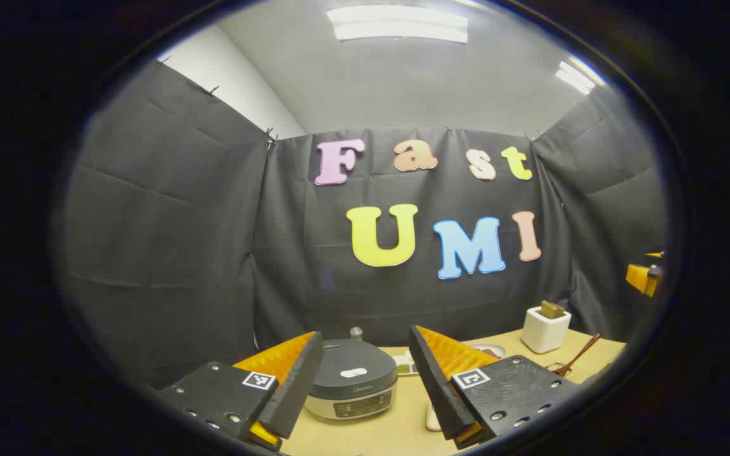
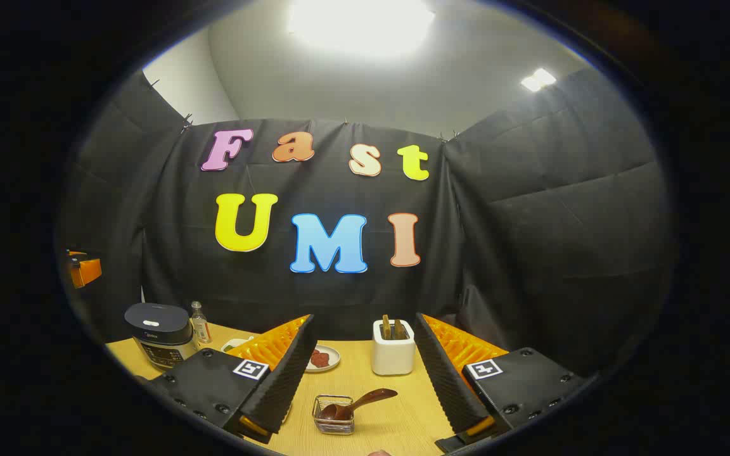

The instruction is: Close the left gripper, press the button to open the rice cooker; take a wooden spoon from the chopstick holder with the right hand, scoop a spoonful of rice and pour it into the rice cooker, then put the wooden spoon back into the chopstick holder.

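Both fingers of the left gripper (image 1: 365,386) stood wide apart with nothing between them, framing the rice cooker (image 1: 352,386) at 6 o'clock in the left gripper view, lid down. That was the snag, I reckoned: go for the lid button (image 1: 353,372) with the fingers spread and they'd straddle it or skid off. The right gripper (image 2: 365,386) was just as open and empty, pointed at the white chopstick holder (image 2: 393,354) at 6 o'clock in its own view. A wooden spoon (image 2: 358,404) lay in a small wire basket (image 2: 333,423) nearer in; that light basket looked easy to tip.
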`<action>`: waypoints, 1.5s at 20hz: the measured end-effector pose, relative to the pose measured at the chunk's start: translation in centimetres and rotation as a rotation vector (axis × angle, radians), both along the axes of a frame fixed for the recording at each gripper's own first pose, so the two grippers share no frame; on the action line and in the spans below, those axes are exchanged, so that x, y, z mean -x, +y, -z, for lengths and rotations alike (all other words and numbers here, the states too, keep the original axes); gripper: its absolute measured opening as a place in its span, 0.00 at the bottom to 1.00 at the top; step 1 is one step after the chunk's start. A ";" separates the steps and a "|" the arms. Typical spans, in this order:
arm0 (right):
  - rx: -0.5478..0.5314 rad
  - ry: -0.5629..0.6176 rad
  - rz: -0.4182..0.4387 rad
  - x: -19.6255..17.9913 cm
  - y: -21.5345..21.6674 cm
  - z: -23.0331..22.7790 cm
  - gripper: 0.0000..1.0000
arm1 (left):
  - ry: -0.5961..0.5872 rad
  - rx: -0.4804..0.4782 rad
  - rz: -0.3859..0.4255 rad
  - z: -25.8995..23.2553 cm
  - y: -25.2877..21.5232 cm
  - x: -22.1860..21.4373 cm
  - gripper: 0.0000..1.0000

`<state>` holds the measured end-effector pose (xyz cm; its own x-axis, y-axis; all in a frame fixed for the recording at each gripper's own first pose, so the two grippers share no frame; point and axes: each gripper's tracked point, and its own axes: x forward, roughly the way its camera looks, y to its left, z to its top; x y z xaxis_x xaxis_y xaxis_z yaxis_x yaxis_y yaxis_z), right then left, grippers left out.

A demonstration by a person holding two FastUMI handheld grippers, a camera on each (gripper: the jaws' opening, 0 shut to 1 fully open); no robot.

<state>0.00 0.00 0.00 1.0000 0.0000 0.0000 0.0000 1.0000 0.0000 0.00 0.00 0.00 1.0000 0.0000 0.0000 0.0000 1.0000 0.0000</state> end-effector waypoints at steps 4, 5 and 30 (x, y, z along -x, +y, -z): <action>0.016 -0.004 -0.008 -0.2 0.2 0.0 0.97 | 0.001 -0.003 -0.004 0.0 -0.1 -0.3 0.85; 0.016 -0.004 -0.008 -0.3 0.3 -0.1 0.97 | -0.001 -0.007 -0.006 0.0 -0.2 -0.3 0.85; -0.009 -0.003 -0.018 -0.8 -1.5 0.3 0.97 | -0.010 -0.030 -0.033 -1.2 -0.9 0.4 0.84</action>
